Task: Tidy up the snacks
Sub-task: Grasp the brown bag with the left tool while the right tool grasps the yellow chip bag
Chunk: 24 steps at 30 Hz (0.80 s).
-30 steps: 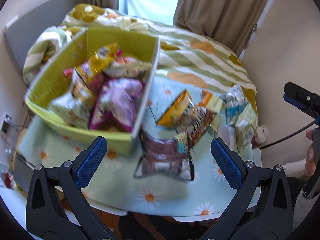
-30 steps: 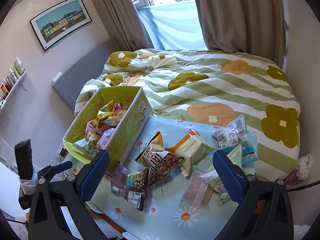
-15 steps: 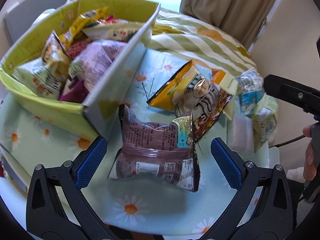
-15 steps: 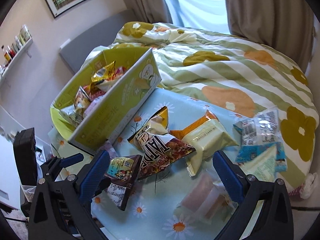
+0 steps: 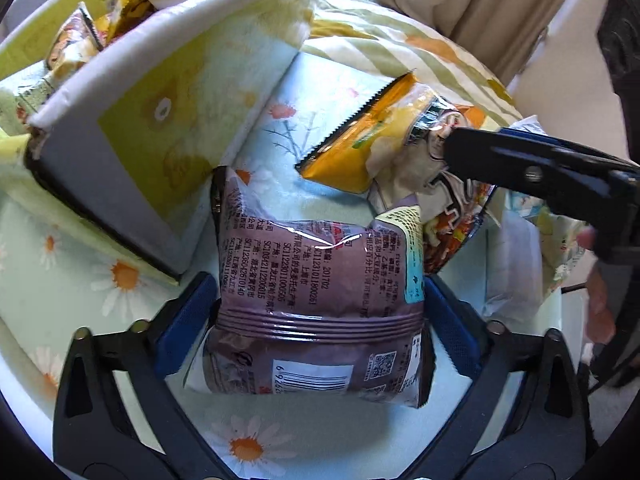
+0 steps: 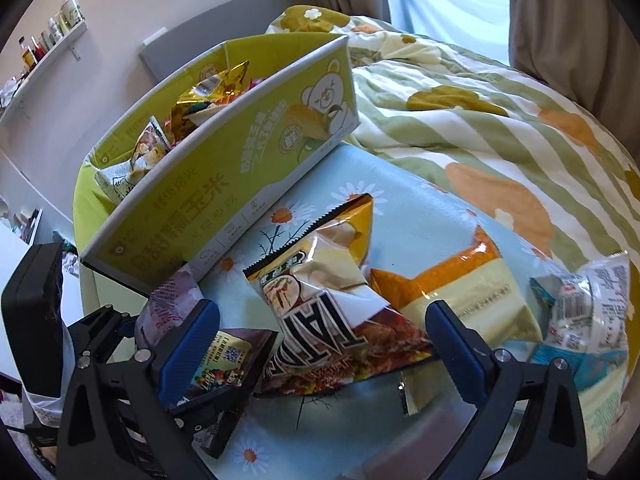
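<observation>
On the daisy-print table [image 5: 120, 292], left wrist view: one brown snack packet [image 5: 320, 304], lying flat just beside the corner of the green box [image 5: 168, 120]. The packet is now framed by the left gripper [image 5: 320, 320], which has been brought down over it from well above. Its jaws have just been closing, and the blue pads [image 5: 184, 320] are seen at the packet's two side edges, touching or nearly so; a firm pinch cannot be confirmed. A yellow chip bag [image 5: 360, 148] and the right gripper's black finger [image 5: 540, 168] are noted beyond.

Right wrist view: the right gripper [image 6: 324, 344] has likewise been lowered, fingers spread wide, astride a red-and-cream chip bag [image 6: 332, 336] without contact. A cream-and-orange packet [image 6: 472, 288] and blue-white packets [image 6: 588, 312] are listed to its right. The box already holds several packets.

Judgement: two pickups are being prepared together, each item likely bound for the box.
</observation>
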Each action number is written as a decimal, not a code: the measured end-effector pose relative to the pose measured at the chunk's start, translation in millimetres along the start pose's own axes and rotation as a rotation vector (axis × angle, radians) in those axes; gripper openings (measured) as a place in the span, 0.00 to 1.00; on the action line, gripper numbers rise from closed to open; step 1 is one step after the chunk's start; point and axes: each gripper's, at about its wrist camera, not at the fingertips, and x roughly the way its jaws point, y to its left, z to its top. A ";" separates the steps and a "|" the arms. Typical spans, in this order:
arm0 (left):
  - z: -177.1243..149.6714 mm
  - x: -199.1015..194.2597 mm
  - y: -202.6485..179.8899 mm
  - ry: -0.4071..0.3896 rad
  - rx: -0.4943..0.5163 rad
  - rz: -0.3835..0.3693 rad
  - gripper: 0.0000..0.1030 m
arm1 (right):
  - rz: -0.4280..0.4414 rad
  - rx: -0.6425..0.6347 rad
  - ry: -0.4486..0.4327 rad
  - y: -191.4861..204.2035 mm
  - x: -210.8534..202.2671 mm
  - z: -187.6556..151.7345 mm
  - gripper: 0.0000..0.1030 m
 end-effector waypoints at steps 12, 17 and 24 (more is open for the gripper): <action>-4.5 -4.8 2.9 0.045 0.028 -0.008 0.76 | 0.035 -0.065 0.069 5.3 32.1 7.4 0.87; -7.3 -7.4 4.8 0.057 0.034 -0.004 0.76 | 0.053 -0.092 0.123 8.2 44.9 3.2 0.68; -2.9 -8.3 3.0 0.060 0.043 -0.001 0.75 | 0.056 -0.069 0.132 7.8 41.7 -5.0 0.52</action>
